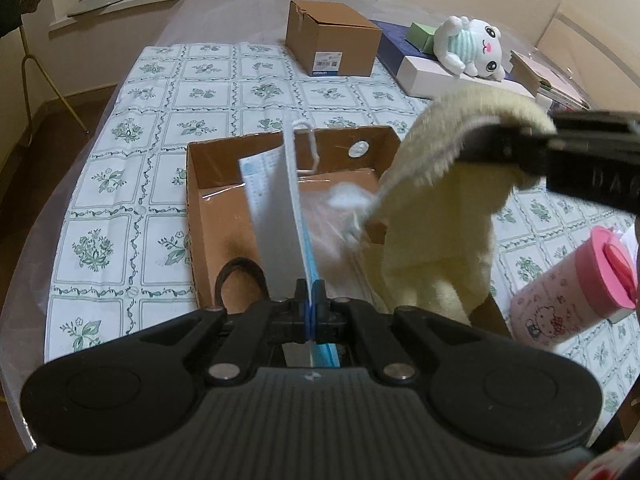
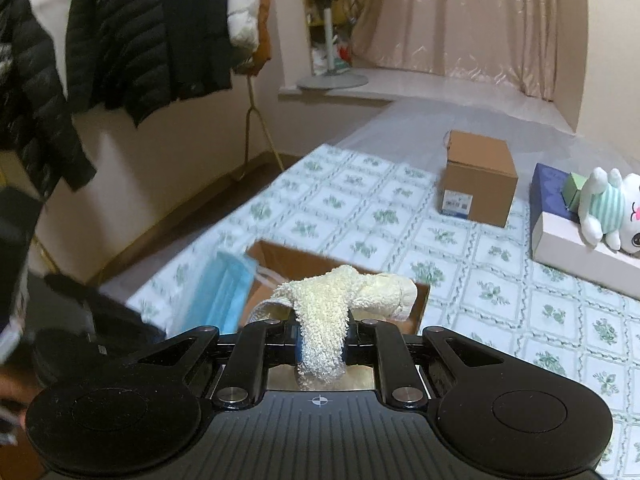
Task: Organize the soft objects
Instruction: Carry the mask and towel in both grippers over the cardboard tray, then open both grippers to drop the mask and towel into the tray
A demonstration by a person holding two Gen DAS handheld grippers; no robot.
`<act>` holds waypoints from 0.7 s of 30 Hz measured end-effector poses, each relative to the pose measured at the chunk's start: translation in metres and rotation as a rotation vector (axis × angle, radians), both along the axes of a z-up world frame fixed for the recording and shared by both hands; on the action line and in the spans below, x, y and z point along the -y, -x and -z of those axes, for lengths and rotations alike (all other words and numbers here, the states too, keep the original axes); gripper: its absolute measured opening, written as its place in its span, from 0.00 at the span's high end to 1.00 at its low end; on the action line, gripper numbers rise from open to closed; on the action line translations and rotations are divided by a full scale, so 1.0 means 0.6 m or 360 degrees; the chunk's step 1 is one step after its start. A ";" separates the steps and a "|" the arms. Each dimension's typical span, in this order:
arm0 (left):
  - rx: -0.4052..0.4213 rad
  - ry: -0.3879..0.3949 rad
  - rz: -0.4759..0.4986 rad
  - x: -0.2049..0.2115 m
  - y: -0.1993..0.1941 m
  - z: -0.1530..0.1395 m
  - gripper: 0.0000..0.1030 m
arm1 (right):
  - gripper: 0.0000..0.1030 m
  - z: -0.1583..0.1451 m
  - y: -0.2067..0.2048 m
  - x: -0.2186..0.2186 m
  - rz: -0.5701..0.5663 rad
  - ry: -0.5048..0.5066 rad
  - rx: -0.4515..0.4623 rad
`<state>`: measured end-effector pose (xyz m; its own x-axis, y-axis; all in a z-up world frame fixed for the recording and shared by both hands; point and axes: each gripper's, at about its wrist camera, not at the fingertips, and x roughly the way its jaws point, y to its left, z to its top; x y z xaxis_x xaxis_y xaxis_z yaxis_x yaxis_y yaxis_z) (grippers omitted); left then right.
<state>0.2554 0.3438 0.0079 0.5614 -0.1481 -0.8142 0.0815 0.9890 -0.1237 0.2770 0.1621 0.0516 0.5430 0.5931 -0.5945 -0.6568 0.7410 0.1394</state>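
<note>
My left gripper (image 1: 310,300) is shut on a blue and white face mask (image 1: 280,200), held edge-on above an open cardboard box (image 1: 208,216). The mask also shows blurred in the right wrist view (image 2: 226,292). My right gripper (image 2: 320,340) is shut on a cream fluffy cloth (image 2: 332,300); in the left wrist view the cloth (image 1: 440,216) hangs from it over the box's right edge. The box (image 2: 280,258) holds clear plastic (image 1: 332,224) and a dark loop (image 1: 240,276). A white plush toy (image 1: 474,46) lies on a white box at the back right.
A closed brown carton (image 1: 332,42) stands at the back of the floral tablecloth (image 1: 120,184). A pink Hello Kitty tumbler (image 1: 572,292) lies at the right. Books and a dark blue box (image 1: 390,46) sit by the plush. Jackets (image 2: 120,32) hang on a rack at left.
</note>
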 end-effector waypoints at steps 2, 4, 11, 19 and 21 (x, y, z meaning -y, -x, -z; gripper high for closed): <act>0.0010 -0.0021 -0.0002 -0.001 -0.007 0.003 1.00 | 0.85 0.000 -0.006 -0.004 0.0006 -0.0014 0.0014; 0.0020 -0.0051 -0.0009 -0.001 -0.015 0.007 1.00 | 0.85 0.007 -0.012 -0.010 0.0001 -0.0017 0.0005; 0.0003 -0.0088 -0.0005 -0.005 -0.034 0.035 0.99 | 0.85 0.068 -0.028 -0.027 -0.0024 0.0068 -0.0123; 0.0015 -0.0179 0.0035 -0.003 -0.028 0.050 0.88 | 0.85 0.122 -0.025 -0.029 -0.0055 0.0159 -0.0181; 0.0018 -0.0164 0.0043 -0.006 -0.022 0.046 0.81 | 0.85 0.134 -0.021 -0.033 -0.0071 0.0183 -0.0195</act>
<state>0.2689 0.3473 -0.0199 0.5677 -0.0790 -0.8194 0.1093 0.9938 -0.0201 0.2899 0.1817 -0.0289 0.4373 0.5391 -0.7199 -0.6726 0.7274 0.1361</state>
